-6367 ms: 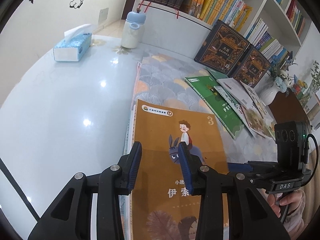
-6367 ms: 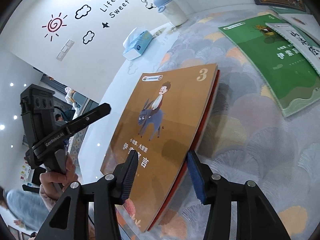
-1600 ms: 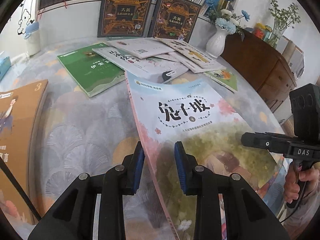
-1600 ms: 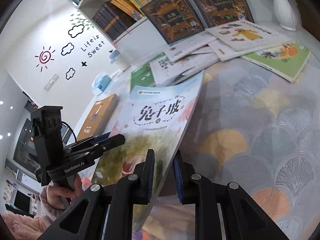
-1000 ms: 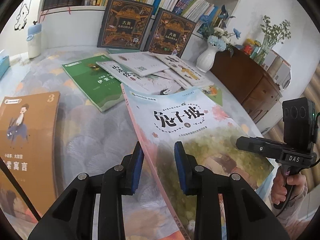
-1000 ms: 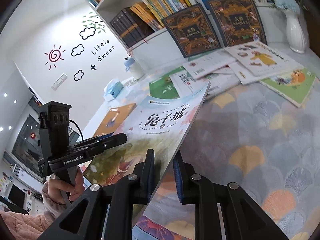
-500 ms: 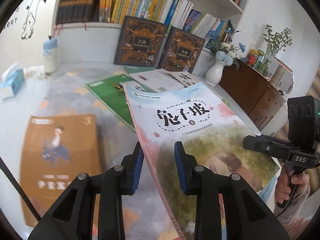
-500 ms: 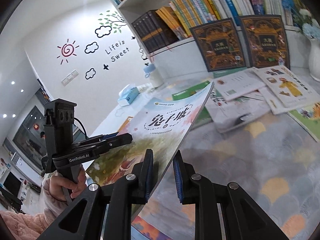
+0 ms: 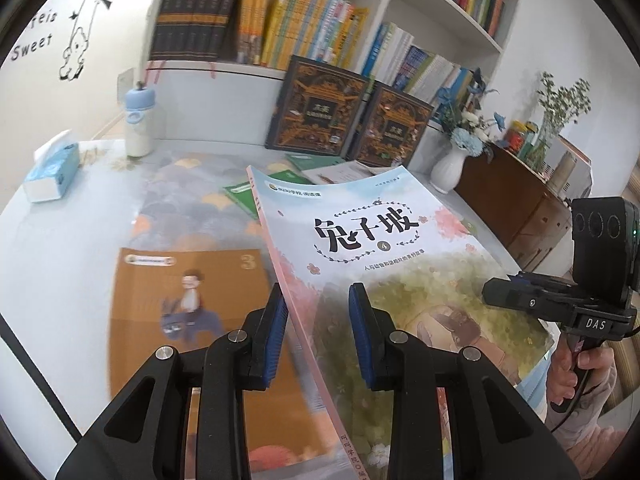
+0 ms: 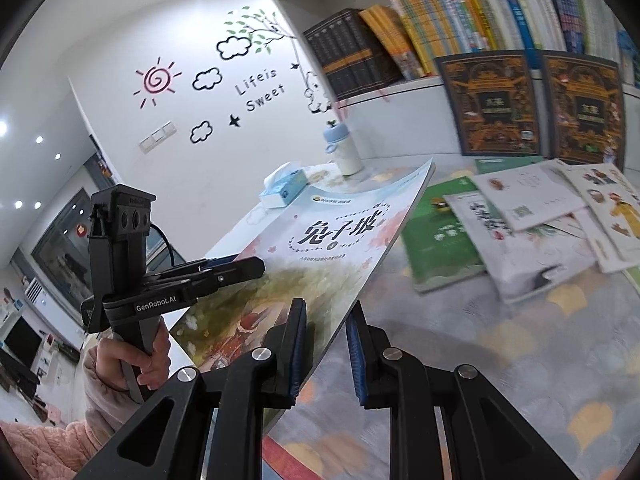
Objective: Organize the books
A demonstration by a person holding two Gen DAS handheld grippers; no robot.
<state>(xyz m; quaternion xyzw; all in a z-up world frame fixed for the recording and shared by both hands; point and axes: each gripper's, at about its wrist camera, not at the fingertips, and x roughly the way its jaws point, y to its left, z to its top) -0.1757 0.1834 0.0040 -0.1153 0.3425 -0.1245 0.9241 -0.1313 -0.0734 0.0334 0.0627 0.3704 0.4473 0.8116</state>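
A pale blue book numbered 4 hangs in the air between both grippers, tilted above the table. My left gripper is shut on its spine edge. My right gripper is shut on its opposite long edge; the book fills the middle of the right wrist view. An orange book numbered 3 lies flat on the patterned mat just left of and below the held book. Several loose books, a green one among them, lie scattered further right.
Two dark ornate books lean against the bookshelf at the back. A blue-capped bottle and a tissue box stand at the back left. A white vase and a wooden cabinet are on the right.
Both grippers have carried the pale blue book up and leftward, from the right part of the table to just beside the orange book. The grip is unchanged.
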